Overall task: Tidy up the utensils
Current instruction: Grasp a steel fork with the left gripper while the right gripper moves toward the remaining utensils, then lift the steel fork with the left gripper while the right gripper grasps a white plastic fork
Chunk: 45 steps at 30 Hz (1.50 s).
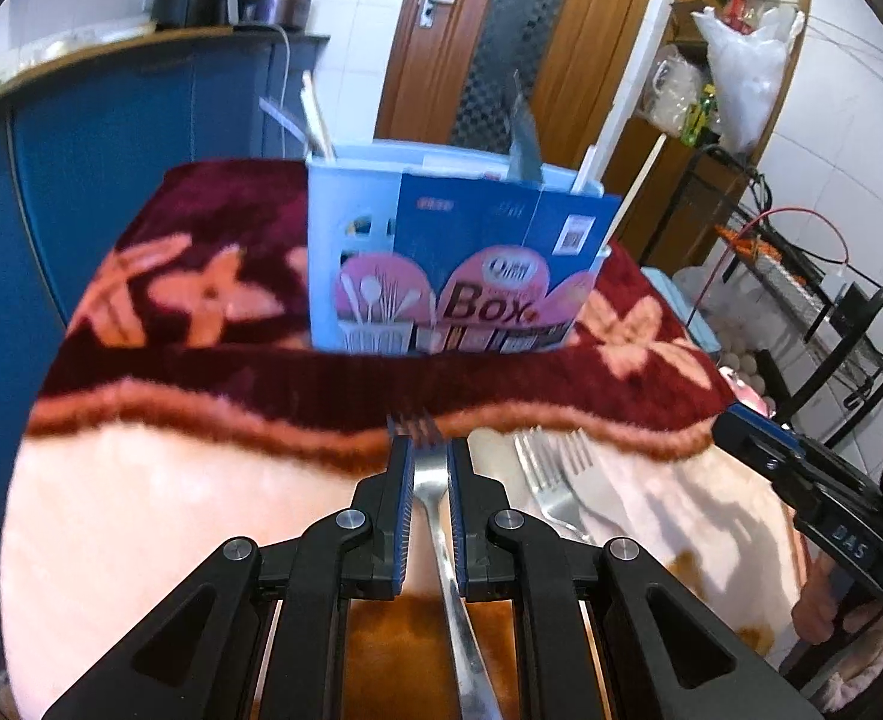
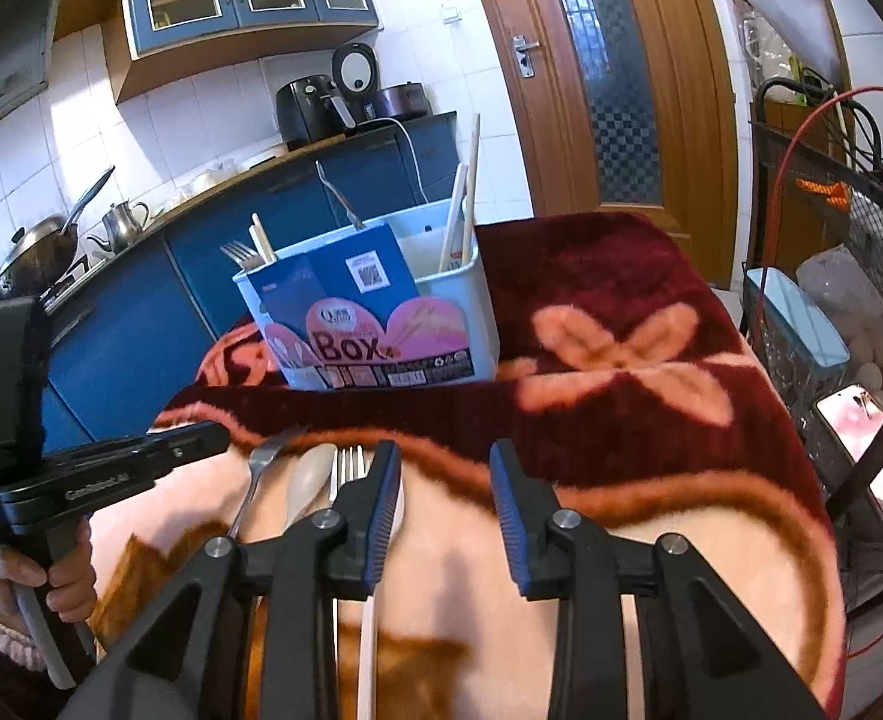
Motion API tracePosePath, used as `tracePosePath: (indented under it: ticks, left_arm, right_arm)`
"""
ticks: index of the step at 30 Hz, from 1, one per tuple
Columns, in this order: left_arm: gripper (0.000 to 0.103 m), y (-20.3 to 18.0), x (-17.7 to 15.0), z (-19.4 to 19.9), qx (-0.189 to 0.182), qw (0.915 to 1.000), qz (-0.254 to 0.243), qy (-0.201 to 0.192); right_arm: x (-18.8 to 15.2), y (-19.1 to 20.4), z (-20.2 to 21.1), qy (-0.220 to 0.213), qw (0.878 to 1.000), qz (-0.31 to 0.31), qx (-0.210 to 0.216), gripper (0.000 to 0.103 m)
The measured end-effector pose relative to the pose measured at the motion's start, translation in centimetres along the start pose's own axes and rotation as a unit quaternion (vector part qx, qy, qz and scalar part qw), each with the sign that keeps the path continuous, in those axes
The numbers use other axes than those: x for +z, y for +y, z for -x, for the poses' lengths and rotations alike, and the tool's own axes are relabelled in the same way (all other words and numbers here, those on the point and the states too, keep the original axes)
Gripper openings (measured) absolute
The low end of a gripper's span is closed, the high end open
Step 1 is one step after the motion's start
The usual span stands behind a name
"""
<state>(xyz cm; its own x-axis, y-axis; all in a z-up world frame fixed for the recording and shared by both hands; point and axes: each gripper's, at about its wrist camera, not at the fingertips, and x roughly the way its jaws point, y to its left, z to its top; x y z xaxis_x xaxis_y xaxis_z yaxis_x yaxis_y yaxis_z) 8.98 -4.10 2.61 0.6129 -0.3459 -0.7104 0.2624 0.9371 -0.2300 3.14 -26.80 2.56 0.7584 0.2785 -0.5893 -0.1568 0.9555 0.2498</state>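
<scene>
Fork [image 1: 431, 483] is clamped between the closed fingers of the left gripper [image 1: 429, 462], tines blurred, above the floral blanket [image 1: 141, 516]. Right gripper [image 2: 443, 483] is held wide open, empty. Utensil box [image 2: 375, 312] is seen farther back; more forks [image 1: 555, 474] are left lying beside.

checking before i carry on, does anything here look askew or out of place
The utensil box still wears its printed cardboard sleeve, which sits crooked and covers only part of its front. Utensils inside lean at mixed angles. Two forks lie loose on the blanket, and the left gripper holds a third fork. Nothing is spilled or broken.
</scene>
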Motion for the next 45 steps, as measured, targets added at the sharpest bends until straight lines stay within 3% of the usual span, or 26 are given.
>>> tracePosePath:
  ticks: [10, 14, 20, 22, 24, 26, 37, 45]
  left_arm:
    - [0.014, 0.7, -0.8, -2.4, -0.008, 0.9988, 0.024, 0.042]
    - [0.022, 0.8, -1.1, -3.2, -0.027, 0.9973, 0.037, 0.058]
    - [0.022, 0.8, -1.4, -4.1, -0.058, 0.9944, 0.057, 0.068]
    - [0.02, 0.9, -1.4, -4.2, -0.065, 0.9937, 0.062, 0.068]
    - [0.008, 1.1, -1.4, -4.2, -0.068, 0.9933, 0.064, 0.068]
    - [0.007, 1.2, -1.6, -4.2, -0.075, 0.9924, 0.069, 0.068]
    - [0.002, 1.2, -1.3, -1.1, -0.063, 0.9965, 0.053, 0.011]
    - [0.002, 1.4, -1.1, 2.0, -0.04, 0.9979, 0.024, -0.045]
  right_arm:
    - [-1.3, -0.5, -0.8, 0.021, 1.0, -0.01, 0.007, 0.035]
    - [-1.6, -0.8, -1.0, 0.025, 1.0, -0.014, 0.007, 0.035]
    - [-1.8, -1.1, -1.1, 0.029, 0.999, -0.018, 0.005, 0.035]
    - [-1.8, -1.2, -1.2, 0.032, 0.999, -0.019, 0.006, 0.035]
    - [-1.8, -1.2, -1.3, 0.034, 0.999, -0.021, 0.008, 0.035]
    - [-1.9, -1.2, -1.3, 0.036, 0.999, -0.021, 0.008, 0.035]
    - [-1.8, 0.4, -1.8, 0.062, 0.998, 0.004, 0.016, 0.035]
    - [-2.0, 1.6, -2.8, 0.115, 0.993, 0.029, 0.02, 0.035]
